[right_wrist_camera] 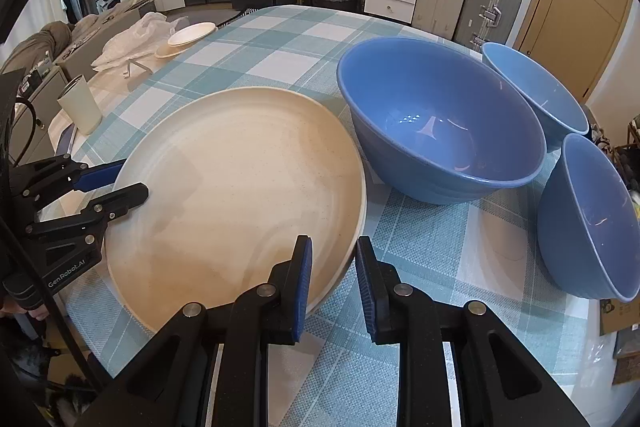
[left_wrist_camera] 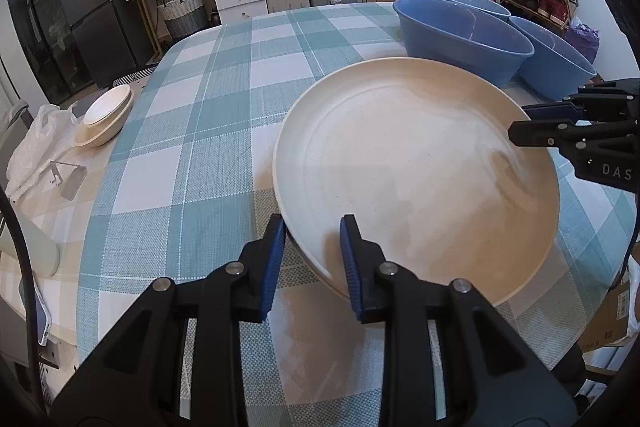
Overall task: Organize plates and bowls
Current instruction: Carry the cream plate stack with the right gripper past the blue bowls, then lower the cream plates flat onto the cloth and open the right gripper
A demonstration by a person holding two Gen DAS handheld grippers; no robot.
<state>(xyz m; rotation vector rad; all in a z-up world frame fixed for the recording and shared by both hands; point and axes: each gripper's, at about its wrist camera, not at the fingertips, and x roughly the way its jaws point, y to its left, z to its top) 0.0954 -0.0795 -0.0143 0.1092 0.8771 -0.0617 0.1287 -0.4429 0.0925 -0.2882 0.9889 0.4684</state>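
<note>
In the left wrist view, the left gripper (left_wrist_camera: 313, 259) is clamping the cream plate's (left_wrist_camera: 416, 171) near rim on the checked tablecloth (left_wrist_camera: 192, 147). In the right wrist view, the right gripper (right_wrist_camera: 334, 285) is seemingly pinching the opposite rim, three blue bowls (right_wrist_camera: 440, 131) lying just beyond.

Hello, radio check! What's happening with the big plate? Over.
Left tool and right tool both shut on plate rim, opposite sides. Three blue bowls just behind. Over.
</note>
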